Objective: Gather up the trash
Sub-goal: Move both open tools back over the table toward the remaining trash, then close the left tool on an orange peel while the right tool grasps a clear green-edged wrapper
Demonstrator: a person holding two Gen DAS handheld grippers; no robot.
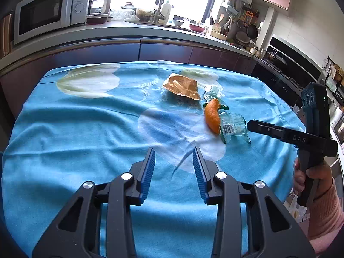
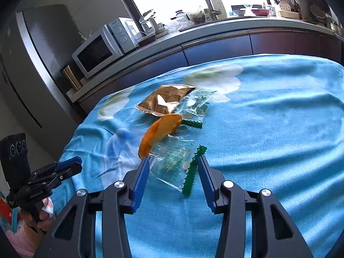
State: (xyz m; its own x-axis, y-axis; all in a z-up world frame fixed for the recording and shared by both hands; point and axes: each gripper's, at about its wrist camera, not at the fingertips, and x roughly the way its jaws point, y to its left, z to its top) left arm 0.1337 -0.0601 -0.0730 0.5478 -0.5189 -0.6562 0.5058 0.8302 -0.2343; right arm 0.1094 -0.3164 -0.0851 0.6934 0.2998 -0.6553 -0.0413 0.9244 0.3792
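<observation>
Kitchen worktop under a blue flower-print cloth (image 1: 86,133), trash clustered right of centre.
Left tool (image 1: 173,157) hangs above bare cloth, jaws spread, nothing between them. Right tool (image 2: 173,161) jaws spread, straddling a clear plastic wrapper with green serrated edge (image 2: 176,163), pads not pressing it. Curved orange peel (image 2: 159,132) lies just beyond, overlapping it; a gold foil packet (image 2: 165,100) and a 2nd clear wrapper (image 2: 194,103) sit farther back.

Blue cloth-covered table (image 1: 86,129) bears wrappers (image 1: 234,126), peel (image 1: 211,116).
</observation>
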